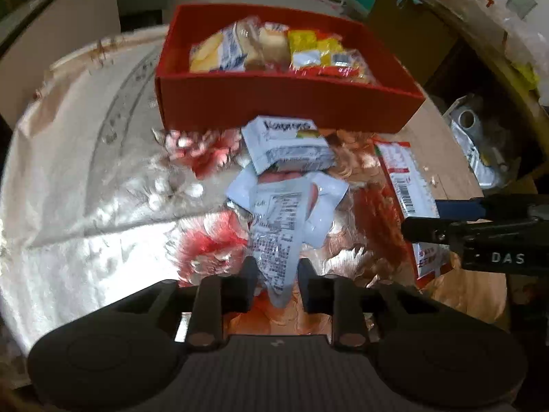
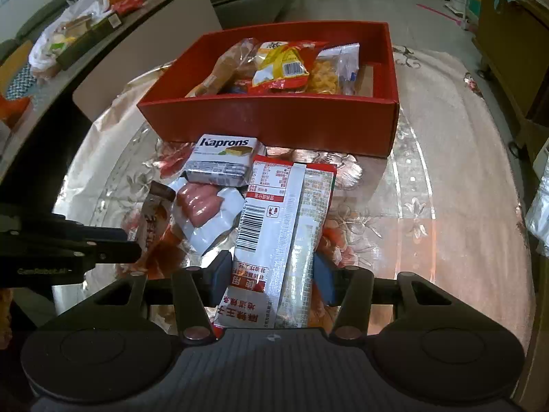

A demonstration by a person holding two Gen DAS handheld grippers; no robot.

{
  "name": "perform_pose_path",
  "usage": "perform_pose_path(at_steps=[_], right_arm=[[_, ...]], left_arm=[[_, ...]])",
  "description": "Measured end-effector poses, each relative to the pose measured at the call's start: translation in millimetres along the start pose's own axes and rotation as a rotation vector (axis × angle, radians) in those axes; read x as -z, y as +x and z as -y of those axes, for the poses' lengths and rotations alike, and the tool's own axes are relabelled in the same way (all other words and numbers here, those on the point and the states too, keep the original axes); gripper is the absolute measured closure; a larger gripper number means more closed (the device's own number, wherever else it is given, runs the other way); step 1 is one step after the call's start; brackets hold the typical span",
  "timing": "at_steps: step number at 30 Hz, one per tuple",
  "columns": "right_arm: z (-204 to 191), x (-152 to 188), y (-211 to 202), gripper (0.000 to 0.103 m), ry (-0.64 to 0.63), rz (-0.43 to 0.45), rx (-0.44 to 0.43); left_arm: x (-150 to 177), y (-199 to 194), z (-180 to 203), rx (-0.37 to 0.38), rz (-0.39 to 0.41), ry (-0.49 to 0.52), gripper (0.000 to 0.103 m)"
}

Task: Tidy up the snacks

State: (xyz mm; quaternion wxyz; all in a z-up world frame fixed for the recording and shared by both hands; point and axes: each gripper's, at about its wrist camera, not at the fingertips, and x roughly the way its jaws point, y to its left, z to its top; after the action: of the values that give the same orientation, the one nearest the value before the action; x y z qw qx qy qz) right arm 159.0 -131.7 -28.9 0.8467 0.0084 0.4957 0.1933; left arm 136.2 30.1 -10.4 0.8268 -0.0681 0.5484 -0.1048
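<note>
The red-and-white snack packet lies on the table at 6 o'clock of the red box, pinched in the narrowed right gripper. The left gripper clasps a printed sachet beside the Kaprons pack. Judged step: pickup; next, lift toward 12 o'clock, clearing the box wall.

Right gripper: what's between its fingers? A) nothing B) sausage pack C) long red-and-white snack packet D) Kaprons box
C: in the right wrist view the right gripper has its fingers on either side of the long red-and-white snack packet, while the Kaprons box lies further ahead by the red box.
</note>
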Motion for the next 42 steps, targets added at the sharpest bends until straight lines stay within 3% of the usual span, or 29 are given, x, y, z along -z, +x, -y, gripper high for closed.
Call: perform_pose_path(at_steps=[2, 4, 7, 13, 16, 17, 22, 26, 34, 42], right_arm=[[-2.1, -0.1, 1.8, 0.044, -0.006, -0.006, 0.0], [-4.6, -0.4, 3.8, 0.044, -0.012, -0.012, -0.005], [-7.3, -0.5, 4.7, 0.044, -0.021, -0.013, -0.015], [-5.0, 1.7, 3.1, 0.043, -0.015, -0.013, -0.017], [-4.8, 2.5, 4.4, 0.043, -0.018, -0.017, -0.016], [-4.8, 2.0, 5.6, 0.043, -0.018, -0.019, -0.015], [-4.5, 1.8, 5.5, 0.043, -0.011, -0.014, -0.018], [-2.0, 1.1, -0.1, 0.043, 0.003, 0.008, -0.02], [-0.9, -7.5, -16.2, 0.043, 0.023, 0.078, -0.044], [-2.7, -36.7, -26.6, 0.043, 0.031, 0.154, -0.06]], left_arm=[[-0.3, 11.6, -2.0, -0.01, -0.033, -0.019, 0.069], [-0.9, 24.1, -2.5, -0.067, -0.056, -0.038, 0.064], [-6.5, 29.6, 3.6, -0.092, -0.033, -0.018, 0.05], [-13.3, 36.4, 10.1, -0.185, -0.018, 0.033, 0.034], [-10.1, 45.2, 15.9, -0.215, -0.032, 0.085, 0.037], [-8.1, 44.1, 20.0, -0.214, -0.023, 0.101, 0.05], [-7.4, 30.5, 21.1, -0.12, -0.025, 0.047, 0.065], [-12.7, 7.7, 12.1, -0.022, 0.024, -0.03, 0.065], [-25.8, -15.8, 4.9, 0.045, 0.111, -0.101, 0.065], [-62.5, -34.6, 8.0, 0.085, 0.231, -0.134, 0.065]])
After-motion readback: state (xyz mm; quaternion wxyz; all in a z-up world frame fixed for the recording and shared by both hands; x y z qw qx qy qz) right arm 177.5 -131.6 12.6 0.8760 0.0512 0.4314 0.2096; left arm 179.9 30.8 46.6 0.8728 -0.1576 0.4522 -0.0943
